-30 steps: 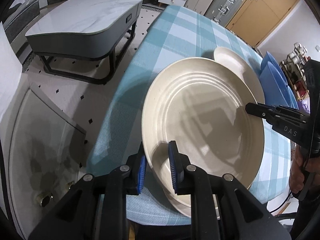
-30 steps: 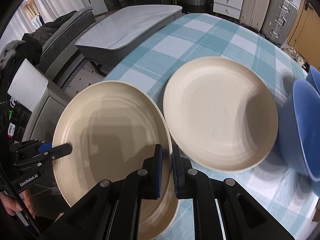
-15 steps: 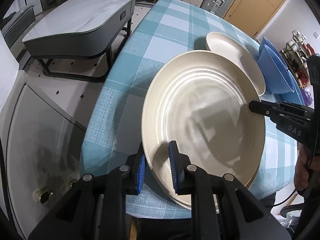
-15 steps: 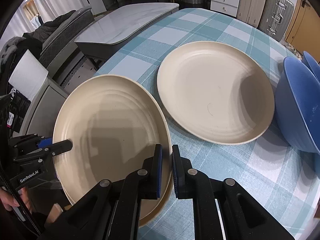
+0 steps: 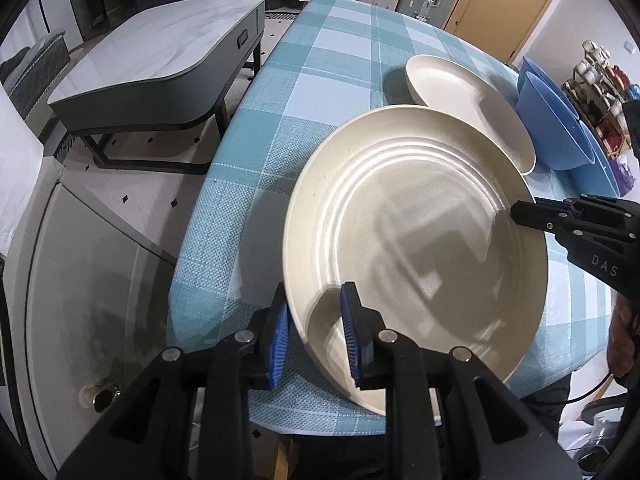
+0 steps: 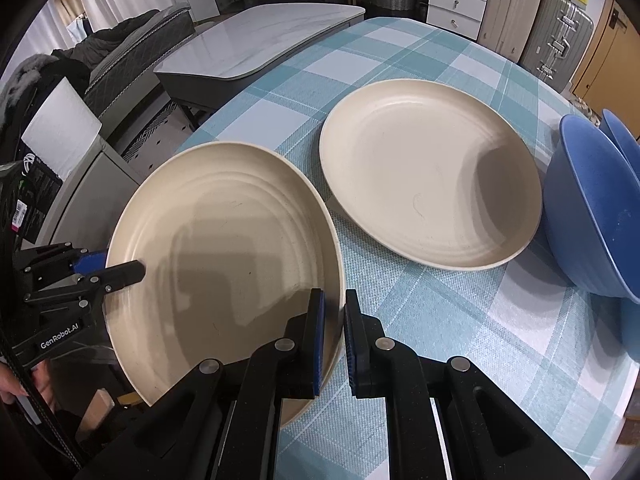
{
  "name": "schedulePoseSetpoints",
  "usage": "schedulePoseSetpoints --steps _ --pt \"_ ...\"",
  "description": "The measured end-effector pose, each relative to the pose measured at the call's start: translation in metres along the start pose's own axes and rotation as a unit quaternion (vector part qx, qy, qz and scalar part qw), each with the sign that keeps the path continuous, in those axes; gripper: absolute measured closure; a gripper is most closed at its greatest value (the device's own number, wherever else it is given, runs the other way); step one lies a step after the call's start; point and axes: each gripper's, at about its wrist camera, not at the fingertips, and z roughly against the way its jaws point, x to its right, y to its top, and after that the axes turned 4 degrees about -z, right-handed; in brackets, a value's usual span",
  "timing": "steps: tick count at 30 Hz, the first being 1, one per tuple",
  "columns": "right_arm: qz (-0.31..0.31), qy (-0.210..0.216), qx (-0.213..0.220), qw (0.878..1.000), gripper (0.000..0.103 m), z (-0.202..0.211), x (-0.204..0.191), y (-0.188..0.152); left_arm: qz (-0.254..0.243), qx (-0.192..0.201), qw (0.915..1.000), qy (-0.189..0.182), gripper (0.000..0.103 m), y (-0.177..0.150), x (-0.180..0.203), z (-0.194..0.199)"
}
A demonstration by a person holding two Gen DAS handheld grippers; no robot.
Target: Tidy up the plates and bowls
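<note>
Two bowls [image 6: 592, 216] (blue) beside plate [image 6: 428, 172]

We tilt both grippers steeply downward. Our left gripper [image 5: 316, 332] has its blue pads [image 5: 350, 330] astride a cream plate rim, jaws opening. Our right gripper [image 6: 333, 334] is pinched tight on the opposite rim, which sits between its pads [image 6: 319, 336].

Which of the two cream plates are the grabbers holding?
The near plate at the table's edge. The left gripper and right gripper straddle its rim. The far plate beside the blue bowl lies untouched.
</note>
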Motion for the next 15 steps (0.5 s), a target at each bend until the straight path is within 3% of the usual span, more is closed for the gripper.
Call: schedulePoseSetpoints --steps 15 --pt "-0.013 0.021 -0.012 1.0 0.094 -0.003 0.009 -0.016 -0.011 -0.012 0.9999 -0.002 0.075 -0.004 0.003 -0.006"
